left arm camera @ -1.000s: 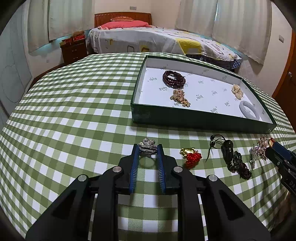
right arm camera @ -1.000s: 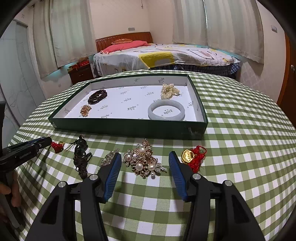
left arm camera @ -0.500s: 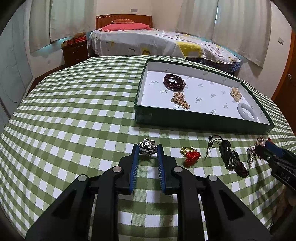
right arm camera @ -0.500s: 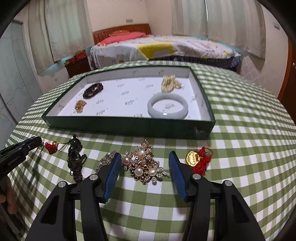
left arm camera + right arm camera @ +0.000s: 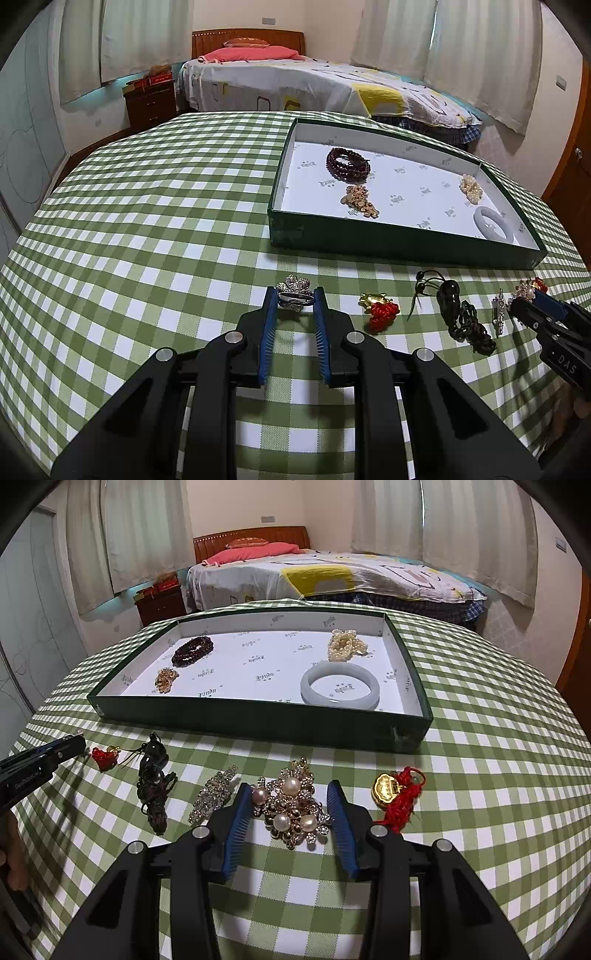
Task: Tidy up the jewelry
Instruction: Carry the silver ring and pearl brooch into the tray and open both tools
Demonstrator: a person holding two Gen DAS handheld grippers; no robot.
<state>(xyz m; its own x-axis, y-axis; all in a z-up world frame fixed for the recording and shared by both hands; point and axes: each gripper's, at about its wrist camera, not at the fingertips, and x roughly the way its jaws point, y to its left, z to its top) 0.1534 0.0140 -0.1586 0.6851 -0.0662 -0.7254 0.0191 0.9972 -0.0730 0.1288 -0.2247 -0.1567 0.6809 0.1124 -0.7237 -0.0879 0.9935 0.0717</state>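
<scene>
My left gripper [image 5: 294, 295] is shut on a silver rhinestone flower ring [image 5: 293, 286] low over the checked tablecloth; its tip also shows in the right wrist view [image 5: 74, 747]. My right gripper [image 5: 288, 794] straddles a gold brooch with pearls [image 5: 291, 806] lying on the cloth. Its jaws are closing, and the blue pads stand close beside the brooch without visibly squeezing it. Behind both stands the green tray [image 5: 369, 240] [image 5: 240, 720], holding a dark red bead bracelet [image 5: 192, 651], a small gold brooch [image 5: 166, 679], a pearl cluster [image 5: 345, 650] and a white bangle [image 5: 340, 688].
Loose on the cloth lie a red knot with a gold charm [image 5: 380, 308], a black cord pendant [image 5: 153, 786], a rhinestone clip [image 5: 214, 794] and a gold lock on a red knot [image 5: 395, 794]. A bed stands beyond the table.
The right gripper's jaws have narrowed around the pearl brooch. The left gripper still holds the silver ring in the same place.
</scene>
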